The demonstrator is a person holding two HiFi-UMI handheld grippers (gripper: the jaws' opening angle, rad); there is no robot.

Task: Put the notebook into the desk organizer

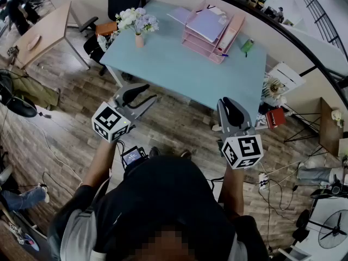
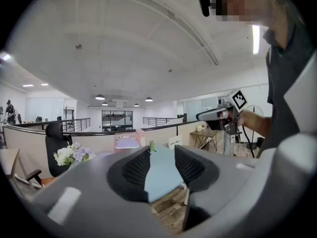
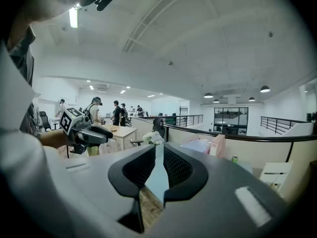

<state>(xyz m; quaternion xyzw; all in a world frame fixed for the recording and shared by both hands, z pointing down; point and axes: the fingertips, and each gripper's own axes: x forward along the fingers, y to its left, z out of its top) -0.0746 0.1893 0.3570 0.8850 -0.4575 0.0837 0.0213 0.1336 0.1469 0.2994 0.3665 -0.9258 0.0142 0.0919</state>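
Head view has both tools held well short of the pale blue rectangular worktop (image 1: 179, 75), so the step in hand looks like the approach, with no grasp begun. The left tool (image 1: 142, 94) stands partly open with nothing between its jaws; the right tool (image 1: 229, 106) is closed to a thin slit and is empty too. Far ahead of both sits the pink tiered plastic desk organizer (image 1: 198, 47), with a flat lavender notebook (image 1: 209, 25) lying across its top; whether it is properly seated in a tray I cannot tell. A second lavender sheet-like thing (image 1: 178, 14) lies just beside the organizer, more on the left tool's line. To do this well I would step in until the notebook is right before the jaws, widen the right tool, take the cover by a free edge, and keep the left tool ready to steady the organizer, clear of the small pot of white and lilac flowers (image 1: 136, 23) ahead and to its left
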